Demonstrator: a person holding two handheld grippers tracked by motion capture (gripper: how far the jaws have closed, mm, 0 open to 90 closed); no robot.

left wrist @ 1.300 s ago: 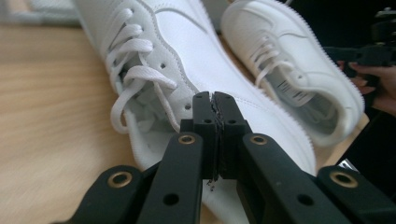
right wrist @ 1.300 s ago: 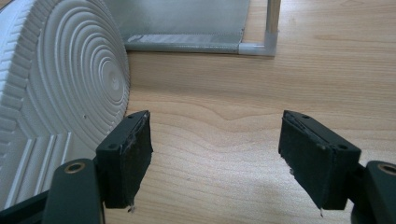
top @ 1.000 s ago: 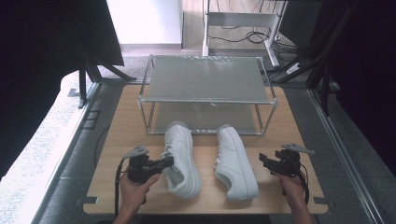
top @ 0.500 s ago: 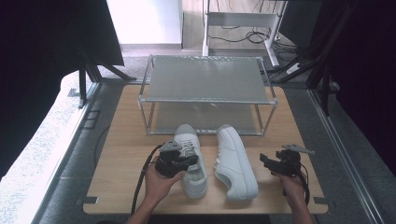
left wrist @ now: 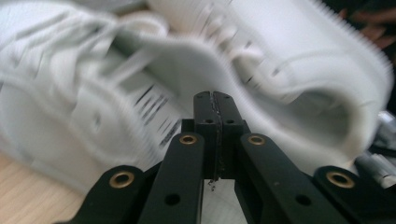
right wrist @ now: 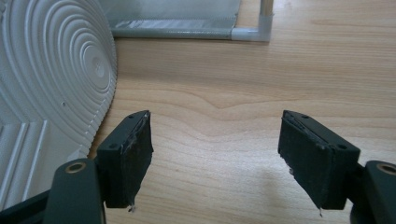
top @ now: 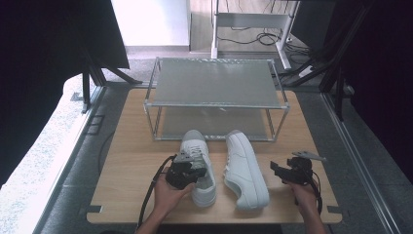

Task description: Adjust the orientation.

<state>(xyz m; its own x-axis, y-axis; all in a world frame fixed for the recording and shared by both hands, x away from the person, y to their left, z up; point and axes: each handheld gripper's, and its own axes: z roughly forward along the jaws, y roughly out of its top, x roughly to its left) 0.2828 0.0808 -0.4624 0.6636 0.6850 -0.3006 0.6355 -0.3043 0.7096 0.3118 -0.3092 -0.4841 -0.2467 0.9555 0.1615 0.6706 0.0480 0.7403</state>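
We are working at the bench (top: 122,161) with two white shoes lying side by side in the lower middle of the high view, just in front of a two-tier wire rack (top: 216,100) that is standing across the centre of the frame. Our left tongs (top: 187,170) are pressing in at the left shoe (top: 197,168), lower centre; in the left gripper view the jaws are clenched together with no gap between them, right up against the blurred white upper (left wrist: 140,93), and we cannot make out any lace or edge caught between them. Our right tongs (top: 287,170) are waiting at lower right, near the right shoe (top: 246,168) but apart from it, jaws spread wide over bare wood in the right gripper view, with the ribbed sole (right wrist: 56,70) filling the upper left of that frame and a corner of the rack at the top.

Judging by how things lie, the job is barely under way: both shoes are resting on the bench, both rack shelves are standing bare, and neither shoe is lifted. Taking a firm hold of the left shoe looks like the step in hand; carrying it to a shelf, and then dealing with the right shoe, seems to be what is left.
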